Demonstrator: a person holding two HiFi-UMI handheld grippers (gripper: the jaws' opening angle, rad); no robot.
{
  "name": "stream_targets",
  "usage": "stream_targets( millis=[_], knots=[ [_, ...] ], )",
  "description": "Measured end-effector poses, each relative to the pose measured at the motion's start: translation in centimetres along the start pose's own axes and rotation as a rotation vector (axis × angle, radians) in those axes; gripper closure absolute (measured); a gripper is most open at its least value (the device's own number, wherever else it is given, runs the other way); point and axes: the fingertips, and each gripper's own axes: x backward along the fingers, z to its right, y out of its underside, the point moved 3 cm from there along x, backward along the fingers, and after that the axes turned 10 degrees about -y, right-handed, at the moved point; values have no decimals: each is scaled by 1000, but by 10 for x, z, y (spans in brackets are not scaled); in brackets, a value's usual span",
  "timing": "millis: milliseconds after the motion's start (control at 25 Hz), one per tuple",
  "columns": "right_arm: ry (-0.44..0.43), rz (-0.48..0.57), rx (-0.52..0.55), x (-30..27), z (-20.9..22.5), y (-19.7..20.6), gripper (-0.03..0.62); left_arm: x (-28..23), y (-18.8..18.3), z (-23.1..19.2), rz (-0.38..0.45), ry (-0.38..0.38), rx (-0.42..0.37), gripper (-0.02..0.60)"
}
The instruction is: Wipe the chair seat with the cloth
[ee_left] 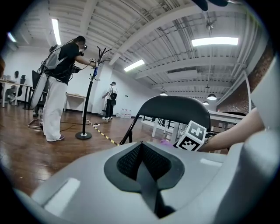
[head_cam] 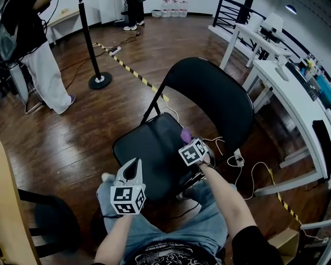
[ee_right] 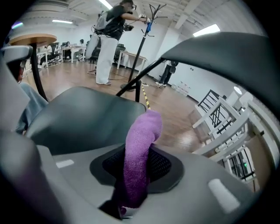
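At the back of the chair seat [head_cam: 147, 155], right hand-held gripper [head_cam: 188, 141] pinches the purple cloth [ee_right: 139, 153], left hand-held gripper [head_cam: 132, 168] closed and empty at the front edge; narrow bite, so seat drag could tug the cloth loose.

One folding chair [head_cam: 207, 98], one purple cloth [head_cam: 185, 135] above its seat, two grippers at the chair's near edge: left gripper [head_cam: 133, 165], right gripper [head_cam: 189, 144]. Beyond the chair: one near person [head_cam: 39, 62], one far person [head_cam: 135, 10], one coat stand [head_cam: 92, 46].
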Motion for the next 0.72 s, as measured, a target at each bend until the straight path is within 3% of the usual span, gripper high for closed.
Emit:
stream_targets(
  millis=[240, 520, 720],
  knots=[
    [18, -65, -62, -13, 13, 8, 491, -5, -3, 8, 0, 3, -12, 578],
    [17, -202, -37, -29, 13, 27, 491, -3, -5, 9, 0, 3, -22, 578],
    [-5, -195, -18, -23, -12, 25, 491, -2, -7, 5, 11, -8, -9, 578]
  ],
)
